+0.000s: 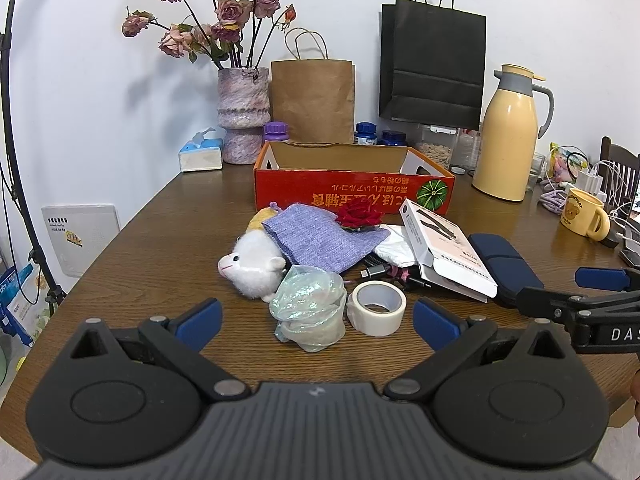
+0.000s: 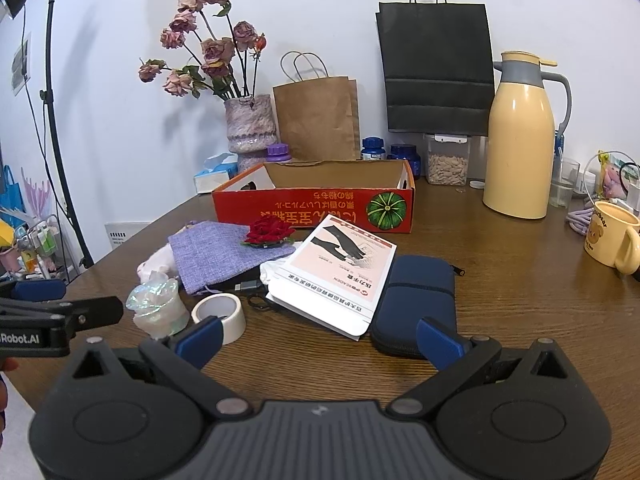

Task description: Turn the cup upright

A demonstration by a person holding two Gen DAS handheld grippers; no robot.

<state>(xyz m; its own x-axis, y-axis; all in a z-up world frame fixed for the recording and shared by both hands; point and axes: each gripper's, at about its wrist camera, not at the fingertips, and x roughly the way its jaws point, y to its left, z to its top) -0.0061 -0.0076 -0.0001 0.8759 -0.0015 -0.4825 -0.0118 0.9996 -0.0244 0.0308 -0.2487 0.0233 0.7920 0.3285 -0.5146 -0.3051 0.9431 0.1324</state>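
A crinkled, iridescent see-through cup (image 1: 308, 308) (image 2: 158, 306) stands on the wooden table (image 1: 160, 240), apparently mouth down, beside a roll of white tape (image 1: 376, 308) (image 2: 220, 314). My left gripper (image 1: 318, 320) is open, its blue pads on either side of the cup and slightly short of it, not touching. My right gripper (image 2: 319, 340) is open and holds nothing; it points at a white box (image 2: 336, 276) and a navy pouch (image 2: 416, 304). Each gripper shows at the edge of the other's view. A yellow bear mug (image 1: 582, 214) (image 2: 612, 236) stands upright at the far right.
Behind the cup lie a white plush toy (image 1: 252, 266), a purple knit pouch (image 1: 320, 240) with a red rose (image 1: 358, 216), and cables. A red cardboard tray (image 1: 352, 190), vase (image 1: 242, 116), paper bags, jars and a yellow thermos (image 1: 508, 132) line the back.
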